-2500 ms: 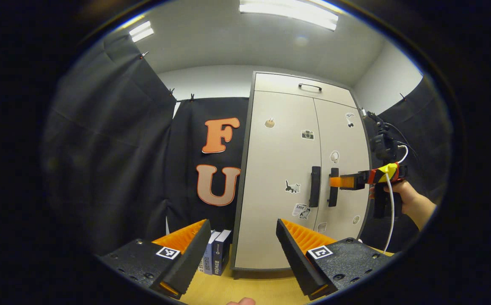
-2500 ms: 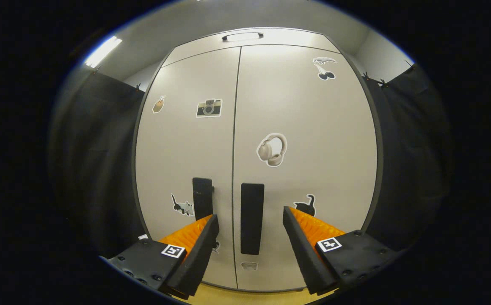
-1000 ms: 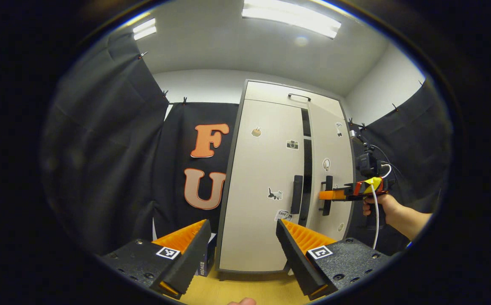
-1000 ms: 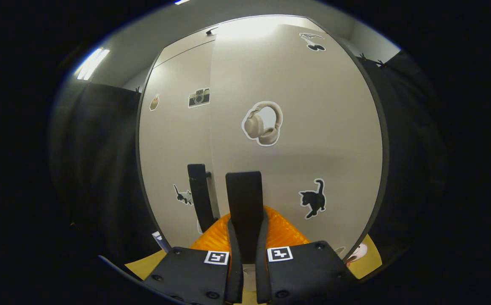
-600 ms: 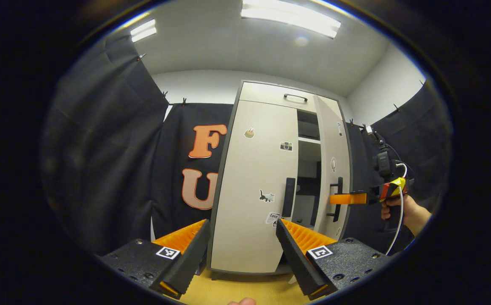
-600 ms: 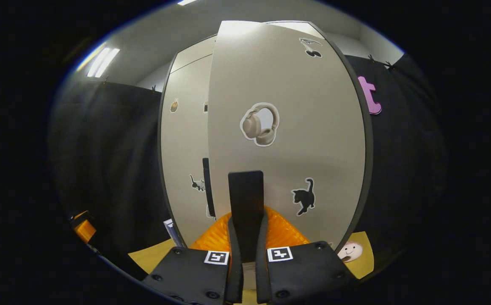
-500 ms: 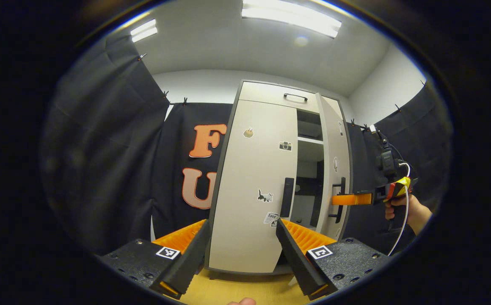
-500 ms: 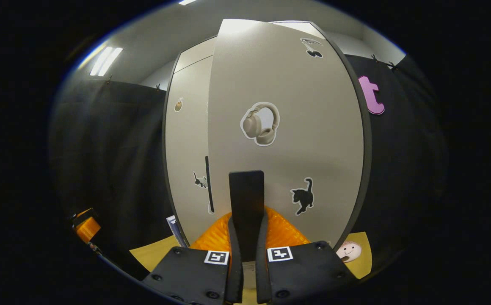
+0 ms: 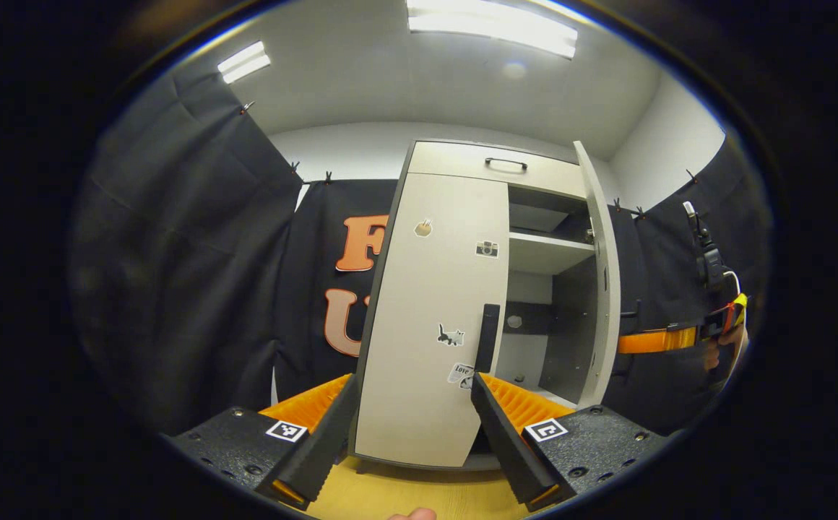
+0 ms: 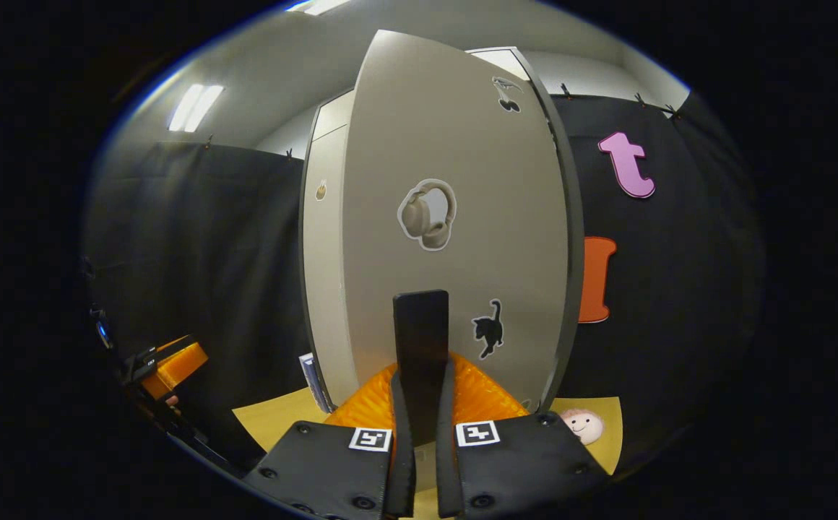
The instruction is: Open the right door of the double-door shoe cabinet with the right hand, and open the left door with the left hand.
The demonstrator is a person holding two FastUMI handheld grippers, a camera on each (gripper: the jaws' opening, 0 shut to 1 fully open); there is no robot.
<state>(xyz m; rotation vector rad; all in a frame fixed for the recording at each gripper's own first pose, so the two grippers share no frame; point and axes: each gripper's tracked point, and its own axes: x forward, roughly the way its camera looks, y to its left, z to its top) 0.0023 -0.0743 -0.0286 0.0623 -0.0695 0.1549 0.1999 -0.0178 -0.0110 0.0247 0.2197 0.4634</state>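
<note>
Your right gripper (image 10: 419, 426) pinches the right door's handle (image 10: 420, 347), and that door (image 9: 599, 274) stands swung wide from the shoe cabinet (image 9: 491, 162). A shelf (image 9: 545, 249) shows inside; its contents cannot be told. Your left gripper (image 9: 412, 426), jaws spread, faces the closed left door (image 9: 426, 303) near its handle (image 9: 489, 336).

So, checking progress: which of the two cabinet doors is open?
The beige right door, swung out to expose shelves; the right gripper clamps its black handle. The left door is shut.

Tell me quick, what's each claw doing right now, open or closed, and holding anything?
Left claw: open, holding nothing, aimed at the closed left door.
Right claw: closed on the right door handle, right door swung open.
</note>
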